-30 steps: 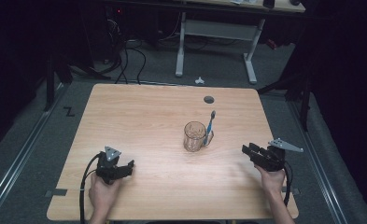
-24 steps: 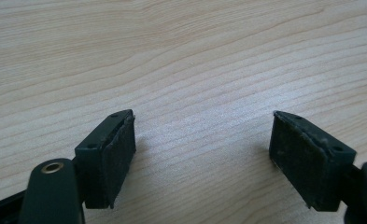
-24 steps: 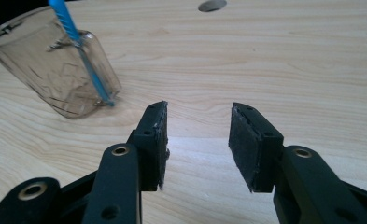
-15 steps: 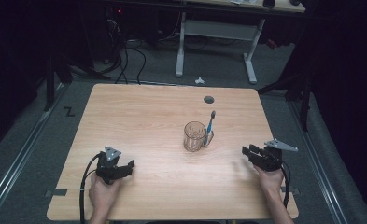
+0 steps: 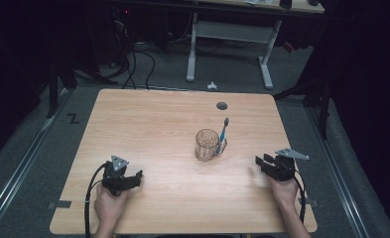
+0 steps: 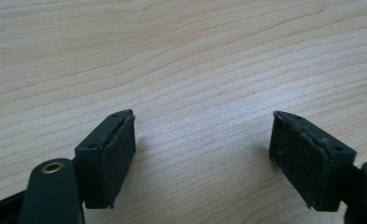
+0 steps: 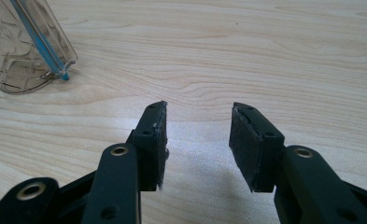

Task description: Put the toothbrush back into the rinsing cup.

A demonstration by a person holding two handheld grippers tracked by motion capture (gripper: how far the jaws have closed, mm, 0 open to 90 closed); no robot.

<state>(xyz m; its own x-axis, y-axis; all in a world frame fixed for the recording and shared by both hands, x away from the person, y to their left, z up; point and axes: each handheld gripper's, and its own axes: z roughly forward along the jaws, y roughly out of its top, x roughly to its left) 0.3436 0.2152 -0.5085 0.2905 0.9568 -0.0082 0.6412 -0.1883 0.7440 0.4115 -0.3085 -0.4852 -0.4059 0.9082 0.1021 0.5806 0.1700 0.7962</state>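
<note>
A clear, faceted plastic cup (image 5: 207,144) stands upright a little right of the middle of the light wooden table (image 5: 148,124), with a blue-handled toothbrush (image 5: 223,134) leaning in it, bristle end up and tilted to the right. In the right gripper view the cup (image 7: 20,46) shows at the far left, the blue handle (image 7: 38,39) slanting down inside its wall.

The black left gripper (image 5: 137,174) rests at the near left of the table, well apart from the cup. Its fingers (image 6: 118,149) stand wide apart over bare wood.

The black right gripper (image 5: 260,161) sits at the near right, pointing left, near the cup but not touching it. Its fingers (image 7: 155,140) are apart, less widely than the left ones, with nothing between them.

A small dark round hole (image 5: 222,105) lies in the tabletop beyond the cup.
</note>
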